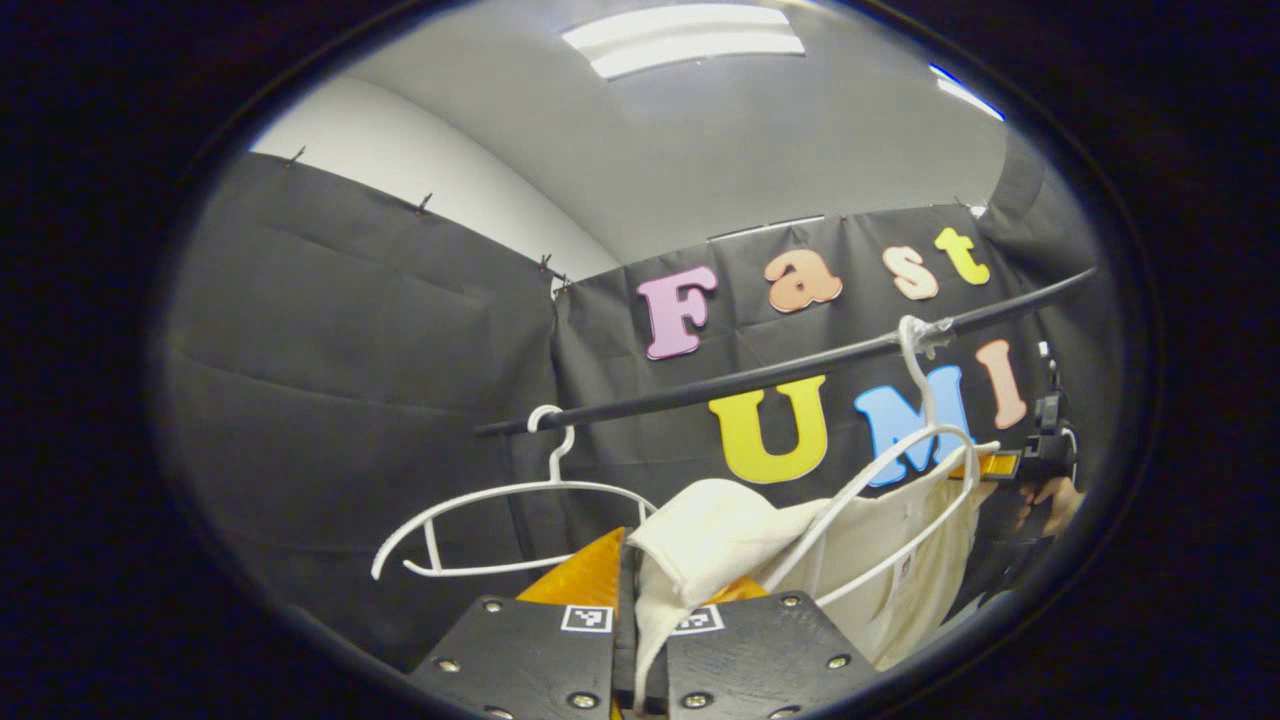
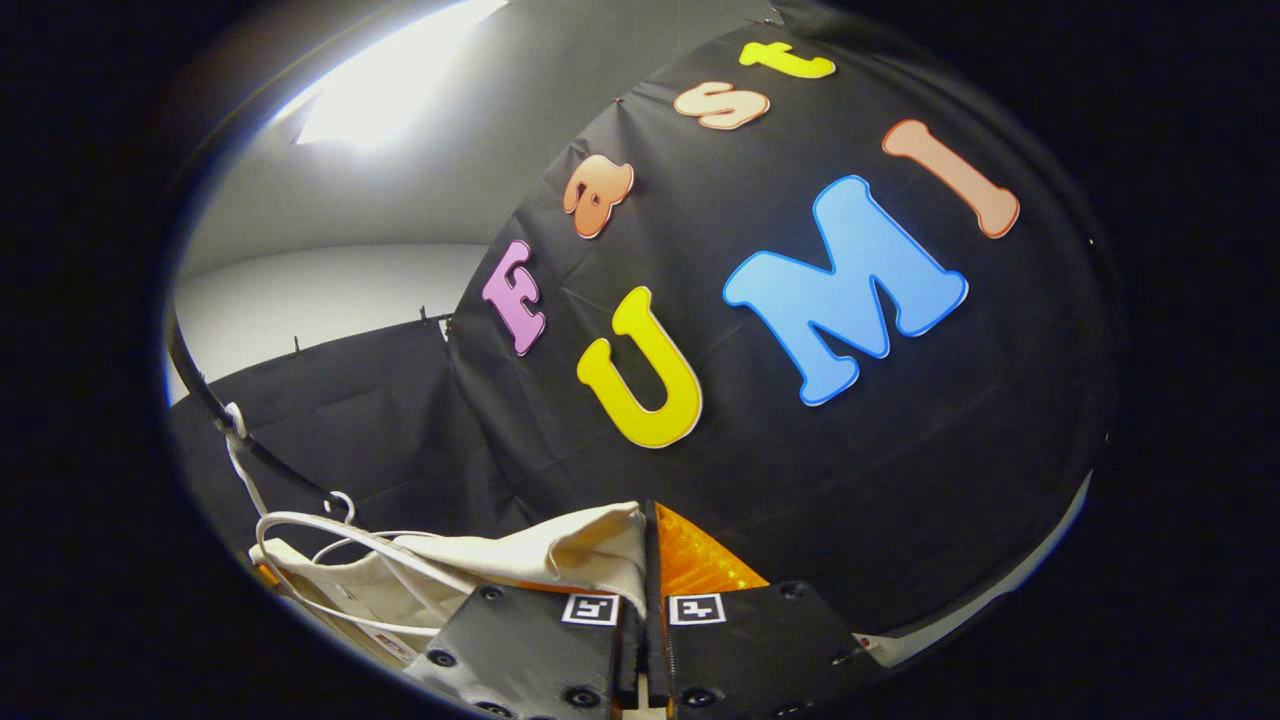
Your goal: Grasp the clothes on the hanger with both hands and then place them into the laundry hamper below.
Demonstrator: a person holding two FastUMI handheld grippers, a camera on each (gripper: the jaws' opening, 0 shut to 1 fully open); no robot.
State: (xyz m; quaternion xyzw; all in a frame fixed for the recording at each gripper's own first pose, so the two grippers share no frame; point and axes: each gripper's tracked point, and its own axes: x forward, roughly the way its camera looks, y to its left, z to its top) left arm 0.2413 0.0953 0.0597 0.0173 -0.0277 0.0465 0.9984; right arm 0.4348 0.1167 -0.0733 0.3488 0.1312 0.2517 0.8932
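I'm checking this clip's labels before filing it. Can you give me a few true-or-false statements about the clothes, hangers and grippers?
1. The left gripper is shut on the cream garment. True.
2. The right gripper hangs open, away from the cloth. False: it is shut on the garment's edge.
3. Two white hangers hang on the black rail. True.
4. The left-hand hanger carries a shirt. False: it is bare; the garment is on the other hanger.

We see both gripper views angled upward, close against the cream cloth garment [image 1: 705,545] [image 2: 560,555]; the 2 share the black hanging rail [image 1: 790,370] [image 2: 215,405].
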